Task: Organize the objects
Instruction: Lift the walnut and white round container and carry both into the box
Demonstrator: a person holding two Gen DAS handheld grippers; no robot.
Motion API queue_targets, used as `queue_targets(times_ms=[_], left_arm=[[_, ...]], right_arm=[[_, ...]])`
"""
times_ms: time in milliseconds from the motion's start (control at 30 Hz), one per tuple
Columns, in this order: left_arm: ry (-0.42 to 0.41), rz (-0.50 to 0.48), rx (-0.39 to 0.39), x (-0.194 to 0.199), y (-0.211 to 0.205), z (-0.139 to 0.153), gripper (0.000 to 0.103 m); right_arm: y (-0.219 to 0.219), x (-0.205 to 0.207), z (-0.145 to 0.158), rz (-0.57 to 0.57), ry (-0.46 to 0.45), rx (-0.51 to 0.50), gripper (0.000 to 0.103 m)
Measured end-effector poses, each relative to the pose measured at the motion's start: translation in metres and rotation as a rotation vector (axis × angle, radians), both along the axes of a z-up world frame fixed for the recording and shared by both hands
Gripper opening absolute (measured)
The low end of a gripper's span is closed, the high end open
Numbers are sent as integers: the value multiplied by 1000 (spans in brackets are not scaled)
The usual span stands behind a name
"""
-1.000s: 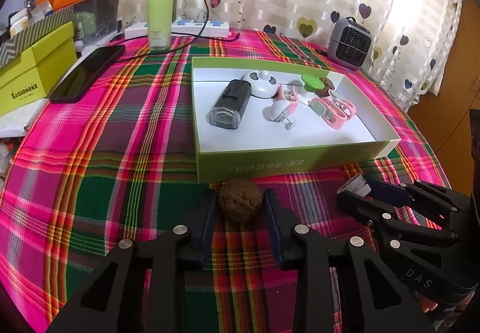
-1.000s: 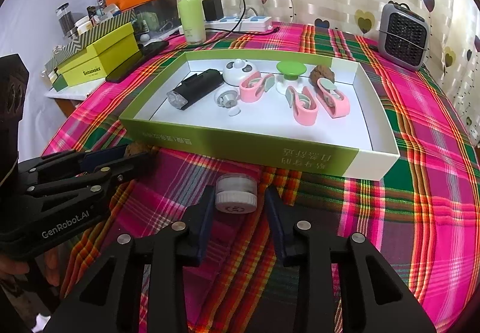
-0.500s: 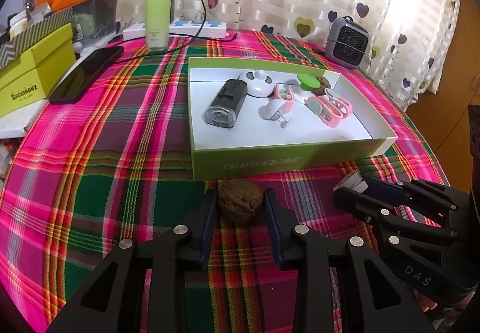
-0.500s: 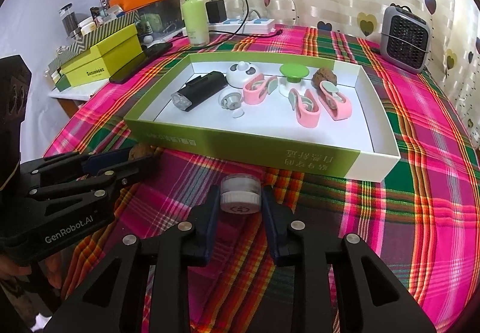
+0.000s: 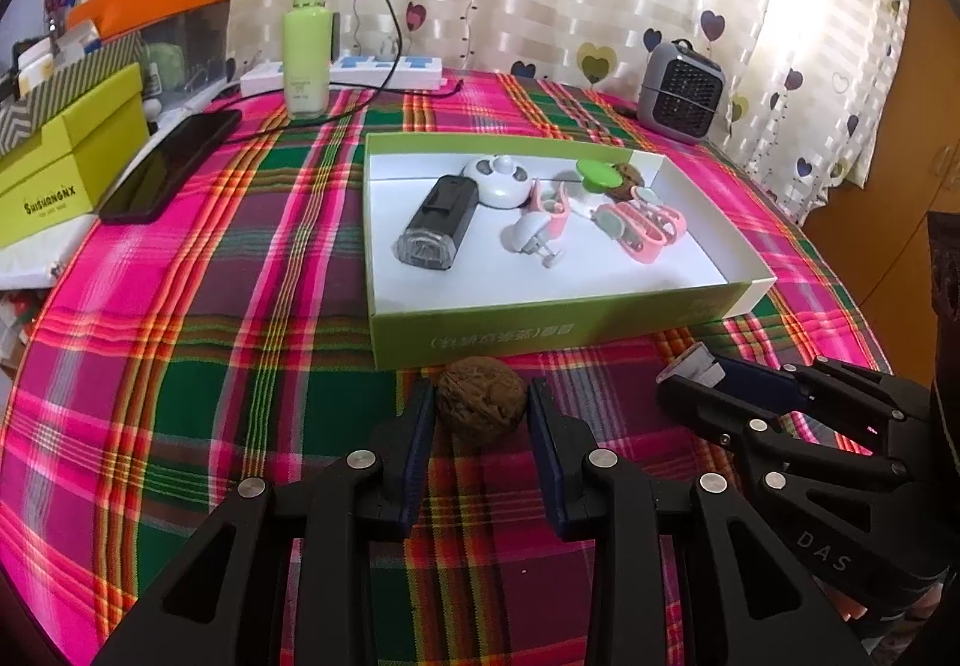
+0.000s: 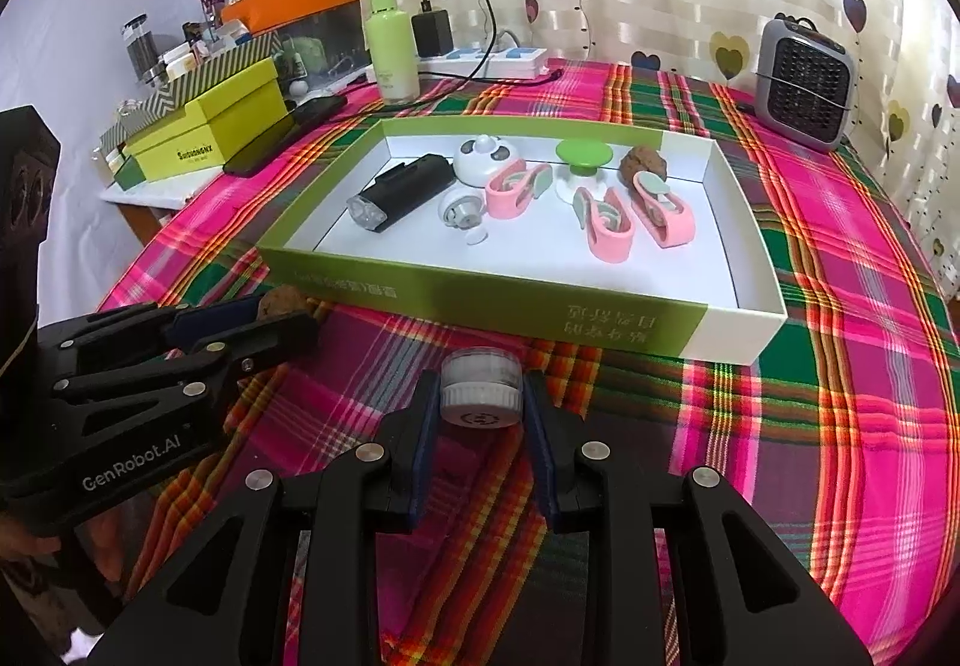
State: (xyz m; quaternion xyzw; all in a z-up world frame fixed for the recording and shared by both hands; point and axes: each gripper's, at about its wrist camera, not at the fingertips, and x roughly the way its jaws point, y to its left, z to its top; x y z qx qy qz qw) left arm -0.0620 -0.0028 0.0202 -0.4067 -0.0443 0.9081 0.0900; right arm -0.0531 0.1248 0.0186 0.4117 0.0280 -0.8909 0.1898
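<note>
L tongs (image 5: 481, 411) pinch a walnut (image 5: 481, 407), both pads touching it, just near of the green box (image 5: 540, 333) front wall. R tongs (image 6: 480, 405) pinch a small white jar (image 6: 480, 389), also near of that wall, w/ bare plaid table (image 6: 810, 456) to the right. Box interior near half is bare white.

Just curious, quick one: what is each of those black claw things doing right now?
Left gripper: closed on the walnut.
Right gripper: closed on the small white jar.
</note>
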Motion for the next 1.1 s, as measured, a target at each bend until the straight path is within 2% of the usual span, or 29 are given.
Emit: queue_targets(times_ms=[433, 1100], left_arm=[[32, -28, -3, 0, 9, 16, 29], [48, -38, 5, -29, 19, 32, 29]], right_arm=[[12, 1, 15, -25, 42, -21, 28], [23, -23, 31, -42, 68, -26, 28]])
